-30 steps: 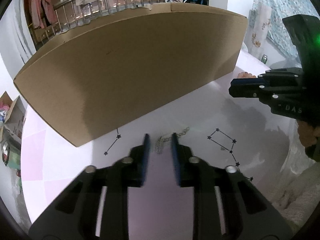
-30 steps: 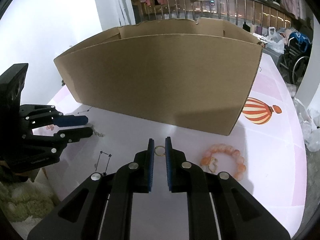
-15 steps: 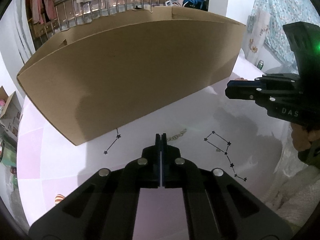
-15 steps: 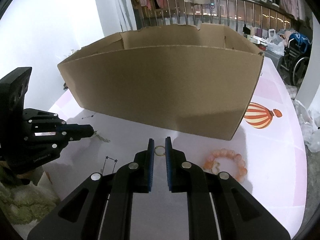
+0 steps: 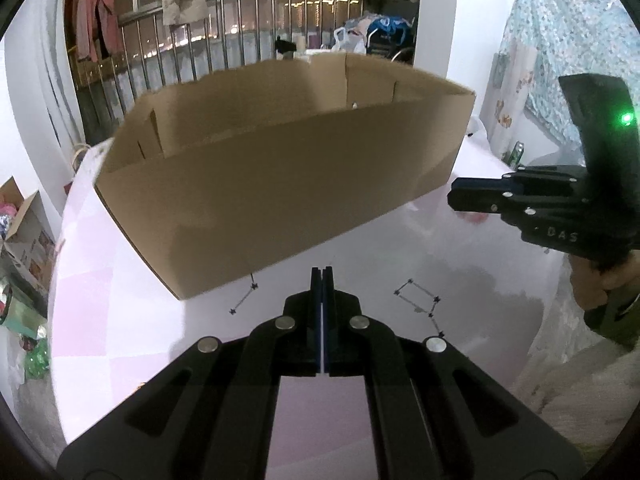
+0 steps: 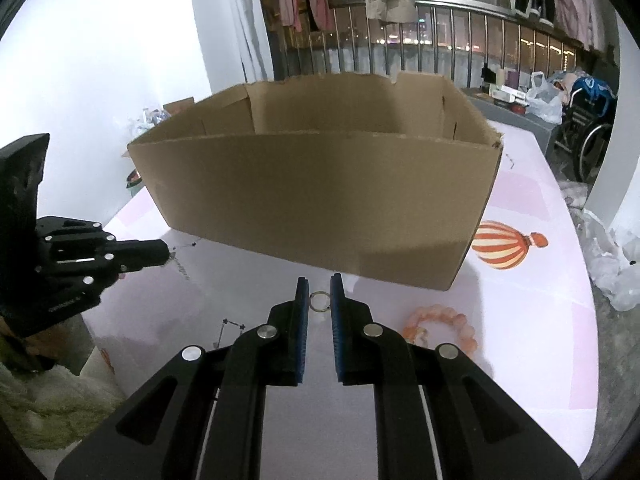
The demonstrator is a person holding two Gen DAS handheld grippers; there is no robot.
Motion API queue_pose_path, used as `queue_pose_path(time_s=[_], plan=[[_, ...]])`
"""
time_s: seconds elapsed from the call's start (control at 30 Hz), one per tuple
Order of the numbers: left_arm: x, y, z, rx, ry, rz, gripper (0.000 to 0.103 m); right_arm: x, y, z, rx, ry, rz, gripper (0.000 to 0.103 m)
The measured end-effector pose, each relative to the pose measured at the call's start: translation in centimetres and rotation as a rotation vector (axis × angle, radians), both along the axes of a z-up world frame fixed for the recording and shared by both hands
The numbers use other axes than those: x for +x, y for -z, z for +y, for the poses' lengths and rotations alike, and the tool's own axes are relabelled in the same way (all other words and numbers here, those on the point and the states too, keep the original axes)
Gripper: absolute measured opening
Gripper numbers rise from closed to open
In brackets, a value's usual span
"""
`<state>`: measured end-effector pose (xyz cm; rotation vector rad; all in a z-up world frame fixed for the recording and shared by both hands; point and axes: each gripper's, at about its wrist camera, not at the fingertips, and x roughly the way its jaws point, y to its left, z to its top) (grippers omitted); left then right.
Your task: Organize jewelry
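The thin gold ring (image 6: 320,303), pinched edge-on between the narrowly parted blue pads of the right gripper (image 6: 320,294), could twist free and drop to the pale pink desk (image 6: 520,320) short of the open brown cardboard box (image 6: 320,200). The left gripper (image 5: 322,276) is fully closed; a fine chain seems to trail from it (too faint to confirm). A peach bead bracelet (image 6: 440,326) lies on the desk.

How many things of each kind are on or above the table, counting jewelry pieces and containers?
Small metal ring: 1
Orange beaded bracelet: 1
Thin silver chain, faint: 1
Brown cardboard box: 1
Total: 4
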<state>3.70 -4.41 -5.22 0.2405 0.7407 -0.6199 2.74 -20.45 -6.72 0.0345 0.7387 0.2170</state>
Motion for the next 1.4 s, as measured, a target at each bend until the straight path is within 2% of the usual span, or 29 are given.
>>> queue_pose_path(time_s=[0.2,0.4,0.5,0.63,0.8,1.1,1.4], plan=[[-0.9,-3.9,0.0,-0.056,0.025,-0.076,0.0,-0.5,-3.3,0.1,0.01,-0.007,-0.071,0.011],[-1.8,-9.4,0.4,-0.109,0.066,-0.201,0.0,-0.5,-7.8,0.0,0.055,-0.047,-0.172,0.011],[-1.1,-12.0,0.3,-0.124,0.081,-0.265,0.0,0.4,-10.1,0.1,0.053,-0.084,-0.223,0.011],[0.8,-13.8,0.1,-0.127,0.085,-0.314,0.0,2.4,-11.5,0.2,0.071,-0.12,-0.243,0.011],[4.2,-12.6,-0.5,-0.104,0.084,-0.264,0.0,6.2,-11.3,0.0,0.115,-0.145,-0.189,0.011],[9.5,-7.8,-0.7,-0.069,0.047,-0.126,0.0,11.8,-7.1,0.7,0.12,-0.144,0.002,0.011],[11.8,-5.3,-0.2,-0.051,0.015,-0.072,0.0,13.7,-5.8,0.3,0.121,-0.126,0.05,0.012]])
